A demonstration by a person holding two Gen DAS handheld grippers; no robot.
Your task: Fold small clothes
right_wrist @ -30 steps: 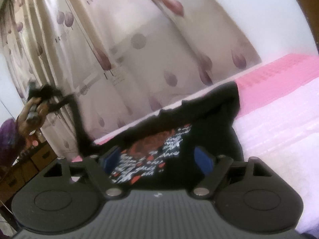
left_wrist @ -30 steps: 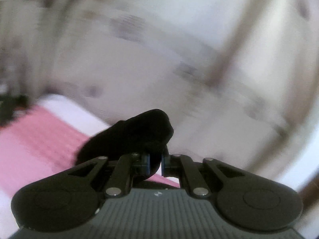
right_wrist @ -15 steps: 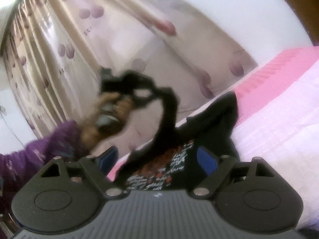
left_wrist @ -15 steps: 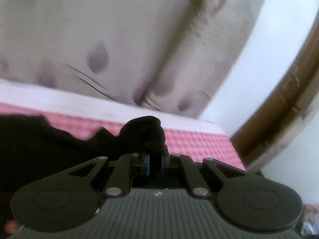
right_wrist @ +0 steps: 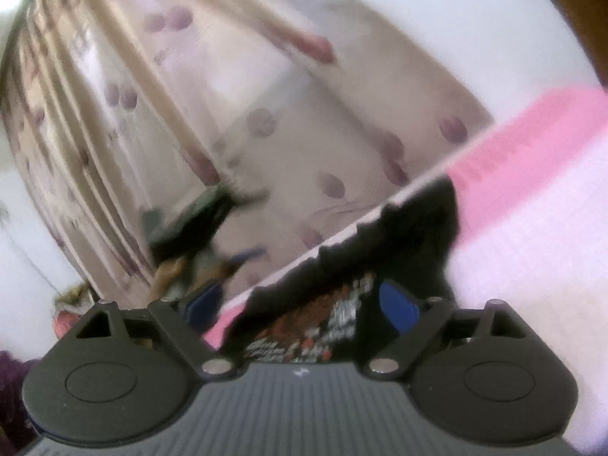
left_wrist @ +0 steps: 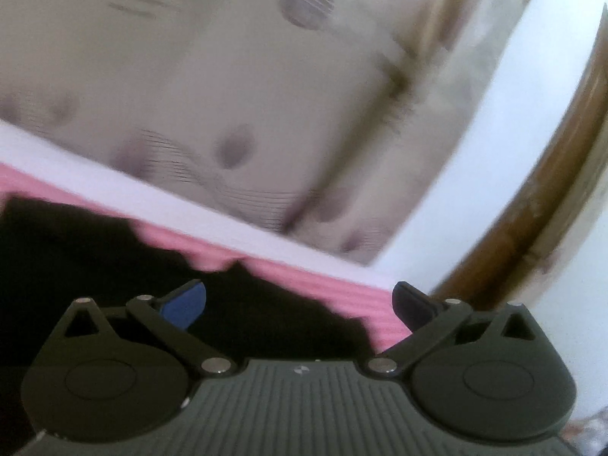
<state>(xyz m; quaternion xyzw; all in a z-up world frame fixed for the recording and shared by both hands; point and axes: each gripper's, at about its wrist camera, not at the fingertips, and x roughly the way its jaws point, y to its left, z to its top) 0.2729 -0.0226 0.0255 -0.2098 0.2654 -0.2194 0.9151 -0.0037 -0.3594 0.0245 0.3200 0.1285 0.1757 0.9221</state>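
Note:
A small black garment (left_wrist: 95, 266) lies on the pink and white bed cover (left_wrist: 319, 281). In the right wrist view it shows a red and white print (right_wrist: 323, 323) and a dark edge running up to the right (right_wrist: 429, 220). My left gripper (left_wrist: 298, 304) is open and empty, low over the black cloth. My right gripper (right_wrist: 300, 304) is open and empty, just above the printed part. The left gripper also shows blurred in the right wrist view (right_wrist: 197, 224), held in a hand above the bed's far edge.
A cream curtain with purple spots (right_wrist: 266, 125) hangs behind the bed. A white wall (left_wrist: 475, 190) and a brown wooden frame (left_wrist: 551, 190) stand at the right. The person's purple sleeve (right_wrist: 11, 380) is at the lower left.
My left gripper was shut on a fold of the black garment; it has opened and let the cloth drop onto the bed. My right gripper stays open over the print.

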